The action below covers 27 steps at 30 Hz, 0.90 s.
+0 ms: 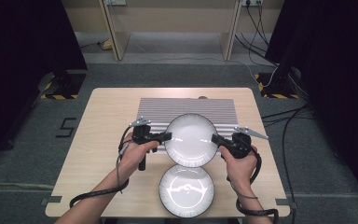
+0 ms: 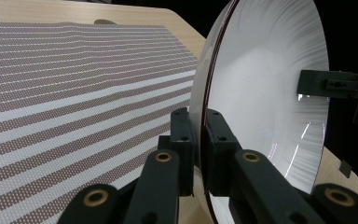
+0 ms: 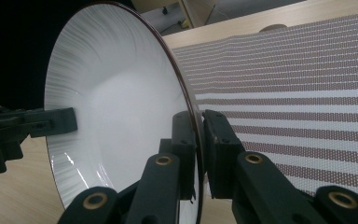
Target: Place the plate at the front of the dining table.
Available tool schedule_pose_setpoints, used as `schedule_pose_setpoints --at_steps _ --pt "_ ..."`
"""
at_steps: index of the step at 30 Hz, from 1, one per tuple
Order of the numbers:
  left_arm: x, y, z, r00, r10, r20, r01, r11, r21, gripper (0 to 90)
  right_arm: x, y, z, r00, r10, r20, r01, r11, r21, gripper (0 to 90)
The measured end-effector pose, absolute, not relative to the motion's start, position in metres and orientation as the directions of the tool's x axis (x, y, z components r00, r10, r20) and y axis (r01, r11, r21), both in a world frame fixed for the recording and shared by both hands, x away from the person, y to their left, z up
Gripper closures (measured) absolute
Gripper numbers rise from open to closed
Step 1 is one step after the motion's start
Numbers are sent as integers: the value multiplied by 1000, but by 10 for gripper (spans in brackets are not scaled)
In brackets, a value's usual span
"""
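A white plate (image 1: 191, 139) with a dark rim hangs above the striped placemat (image 1: 158, 109), held from both sides. My left gripper (image 1: 168, 136) is shut on the plate's left rim, and my right gripper (image 1: 213, 138) is shut on its right rim. In the left gripper view the plate (image 2: 265, 88) stands edge-on between my jaws, with the right gripper's fingertips (image 2: 314, 83) clamped on its far edge. The right gripper view mirrors this: the plate (image 3: 116, 107) sits between my jaws and the left gripper's fingertips (image 3: 58, 121) pinch the far rim. A second white plate (image 1: 186, 190) lies flat near the table's front edge.
The striped placemat (image 2: 74, 93) covers the back middle of the wooden table (image 1: 102, 140). Cables trail from both grippers over the front edge. Dark stands and floor cables flank the table on both sides.
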<state>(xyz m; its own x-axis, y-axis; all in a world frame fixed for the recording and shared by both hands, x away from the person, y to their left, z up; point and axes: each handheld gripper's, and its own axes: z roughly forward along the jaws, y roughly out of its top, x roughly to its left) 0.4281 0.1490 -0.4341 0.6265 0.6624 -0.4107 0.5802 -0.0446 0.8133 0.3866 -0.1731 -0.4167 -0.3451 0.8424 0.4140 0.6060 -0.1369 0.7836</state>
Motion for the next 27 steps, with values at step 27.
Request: schedule_pose_setpoints --at_steps 27 --pt "445 144 -427 625 672 -398 574 -50 817 835 405 -176 -412 -337 852 401 603 -132 787 832"
